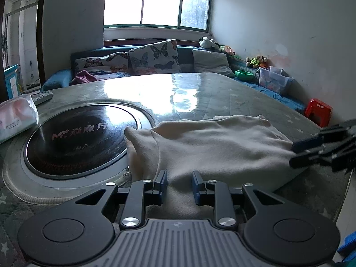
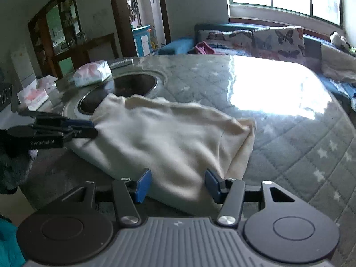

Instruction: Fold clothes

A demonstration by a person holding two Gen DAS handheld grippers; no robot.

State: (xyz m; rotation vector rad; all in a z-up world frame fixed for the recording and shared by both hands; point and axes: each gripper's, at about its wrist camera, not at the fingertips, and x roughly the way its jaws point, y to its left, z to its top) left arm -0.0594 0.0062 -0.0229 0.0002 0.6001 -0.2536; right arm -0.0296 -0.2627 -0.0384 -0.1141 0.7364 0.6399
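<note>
Jaws on the left gripper narrowly apart, with a ridge of the cream fleece top bunched between them; impossible to tell whether pinching or merely straddling. Jaws on the right gripper wide apart, bracketing the top's near edge without pressing. Lies partly folded on the quilted table cover, just right of the round inset cooktop, with one corner drooping over the cooktop's rim. Could skew and undo the fold if lifted with only one side truly gripped. Could slide bodily away from the cooktop, rather than crease, on the glossy film. Could catch that drooping corner on the cooktop's rim. Could nudge the tissue pack left of the cooktop if swept across.
</note>
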